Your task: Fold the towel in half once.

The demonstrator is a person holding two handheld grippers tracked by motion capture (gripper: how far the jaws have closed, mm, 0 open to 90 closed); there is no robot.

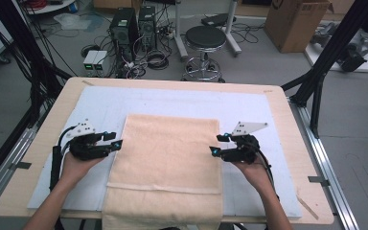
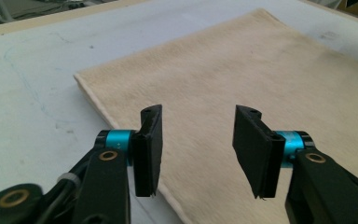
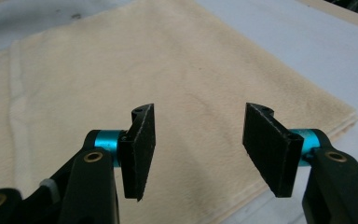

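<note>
A cream towel (image 1: 165, 153) lies folded flat on the white mat (image 1: 100, 103), its near end hanging over the table's front edge. My left gripper (image 1: 116, 139) is at the towel's left edge, jaws pointing inward over it. In the left gripper view the towel (image 2: 242, 70) lies under the left gripper (image 2: 198, 154), which is open with nothing between its pads. My right gripper (image 1: 216, 144) is at the towel's right edge. In the right gripper view the right gripper (image 3: 198, 151) is open above the towel (image 3: 121, 60), holding nothing.
The mat covers most of a wooden table (image 1: 287, 124). Beyond the far edge stand a black stool (image 1: 205, 38), computer towers (image 1: 124, 28) with cables, and a cardboard box (image 1: 294, 21). Black frame legs (image 1: 318, 72) rise at the right.
</note>
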